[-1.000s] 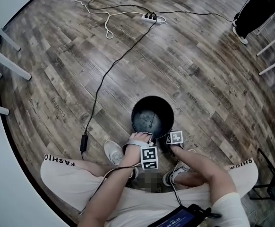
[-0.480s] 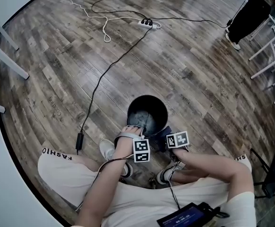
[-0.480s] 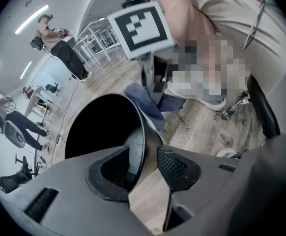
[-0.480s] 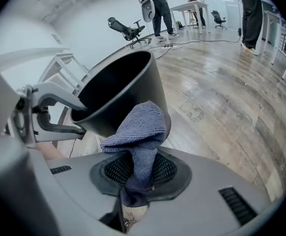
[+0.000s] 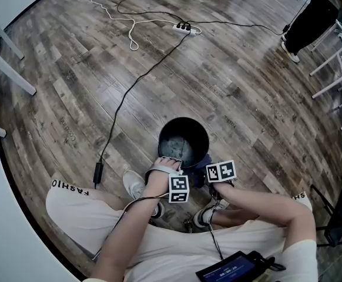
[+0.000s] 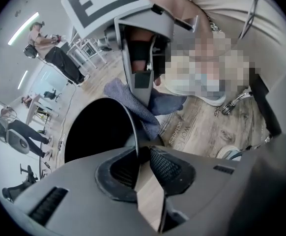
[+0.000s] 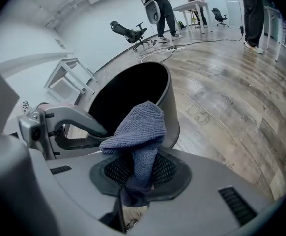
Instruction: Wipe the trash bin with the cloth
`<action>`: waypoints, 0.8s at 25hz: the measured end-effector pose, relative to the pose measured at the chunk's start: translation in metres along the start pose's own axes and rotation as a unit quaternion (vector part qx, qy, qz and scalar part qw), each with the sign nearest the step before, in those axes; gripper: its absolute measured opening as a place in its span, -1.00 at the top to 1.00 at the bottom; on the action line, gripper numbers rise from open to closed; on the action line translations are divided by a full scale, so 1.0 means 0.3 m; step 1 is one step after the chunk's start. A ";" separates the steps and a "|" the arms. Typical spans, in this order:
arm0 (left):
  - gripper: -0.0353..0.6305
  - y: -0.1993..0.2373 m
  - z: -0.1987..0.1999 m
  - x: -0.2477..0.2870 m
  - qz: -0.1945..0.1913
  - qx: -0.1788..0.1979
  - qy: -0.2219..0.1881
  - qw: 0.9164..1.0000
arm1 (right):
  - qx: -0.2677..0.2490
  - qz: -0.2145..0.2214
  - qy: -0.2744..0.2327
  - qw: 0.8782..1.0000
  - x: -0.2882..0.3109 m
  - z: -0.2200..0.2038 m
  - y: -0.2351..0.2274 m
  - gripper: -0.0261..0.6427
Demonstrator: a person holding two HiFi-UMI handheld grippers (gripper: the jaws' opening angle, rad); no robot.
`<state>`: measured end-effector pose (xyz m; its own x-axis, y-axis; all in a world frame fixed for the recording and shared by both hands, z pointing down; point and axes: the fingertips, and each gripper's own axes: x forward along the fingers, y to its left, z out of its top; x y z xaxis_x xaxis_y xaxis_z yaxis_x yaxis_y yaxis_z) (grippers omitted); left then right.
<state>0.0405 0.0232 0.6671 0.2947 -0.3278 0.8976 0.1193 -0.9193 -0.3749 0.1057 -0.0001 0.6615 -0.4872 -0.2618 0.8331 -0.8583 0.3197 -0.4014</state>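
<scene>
Spreading across the whole head view is a wood-plank floor [image 5: 235,81], and the person working on it crouches at the bottom edge in light trousers [image 5: 89,216], both arms reaching forward. Just in front of their white shoes [image 5: 134,185] stands the black trash bin [image 5: 183,128], round, upright and open at the top, its dark inside facing the camera.

On the bin's near edge sits the left gripper [image 6: 142,156]. Its fingers [image 6: 168,167] have just been closing, and the thin rim of the bin runs straight in between them, so they pinch the bin's wall at its lip. Right beside it, on the bin's near right side, the right gripper [image 7: 140,167] hangs by the outside of the wall. Its fingers [image 7: 114,171] are clamped on a blue-grey terry cloth [image 7: 138,127], which bunches up above them in a soft fold next to the bin's rim, level with the lip. I cannot tell whether the cloth touches the wall.

A black cable [image 5: 130,96] trails from beside the person's left knee away across the planks to a white power strip [image 5: 183,27] far up the floor, where a white cord [image 5: 115,19] loops nearby.
</scene>
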 end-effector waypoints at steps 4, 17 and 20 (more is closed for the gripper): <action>0.66 -0.013 0.027 0.004 -0.004 -0.004 -0.011 1.000 | 0.006 -0.001 0.008 1.000 0.057 -0.027 -0.047 0.67; 0.67 0.007 0.063 0.009 -0.003 -0.022 -0.015 1.000 | -0.010 -0.009 0.031 0.999 0.314 -0.125 -0.214 0.67; 0.67 0.014 0.063 0.008 -0.003 -0.025 -0.014 1.000 | -0.005 -0.017 0.035 0.999 0.385 -0.155 -0.255 0.67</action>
<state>0.0597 0.0227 0.6633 0.3212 -0.3169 0.8924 0.0745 -0.9310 -0.3574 0.1225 -0.0126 0.8061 -0.4445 -0.2076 0.8714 -0.8726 0.3204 -0.3688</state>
